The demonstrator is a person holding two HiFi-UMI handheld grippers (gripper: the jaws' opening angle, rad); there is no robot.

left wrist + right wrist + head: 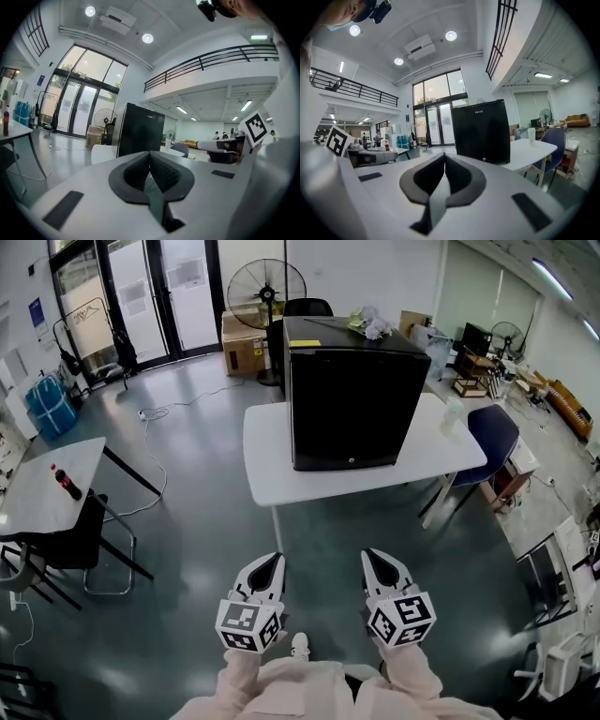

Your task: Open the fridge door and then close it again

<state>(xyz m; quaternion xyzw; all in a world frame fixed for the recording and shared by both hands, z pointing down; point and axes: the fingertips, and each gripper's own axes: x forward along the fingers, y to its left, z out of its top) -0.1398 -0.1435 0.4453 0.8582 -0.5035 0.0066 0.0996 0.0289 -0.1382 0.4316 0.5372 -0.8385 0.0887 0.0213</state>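
Facing the closed black boxy fridge [349, 395] on the white desk [272, 465], well ahead of me, the fingers of my left gripper [271, 563] and right gripper [374, 561] are together, empty. I judge the door stiff, smooth and seal-held. No handle shows, so I'd hook its side edge.

Head view steeply down; both gripper views level, toward the shared fridge [352, 395]

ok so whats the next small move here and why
Probably carry both grippers forward toward the fridge: it stands shut on the white table, well out of reach, and the left gripper and right gripper both have jaws together, empty.
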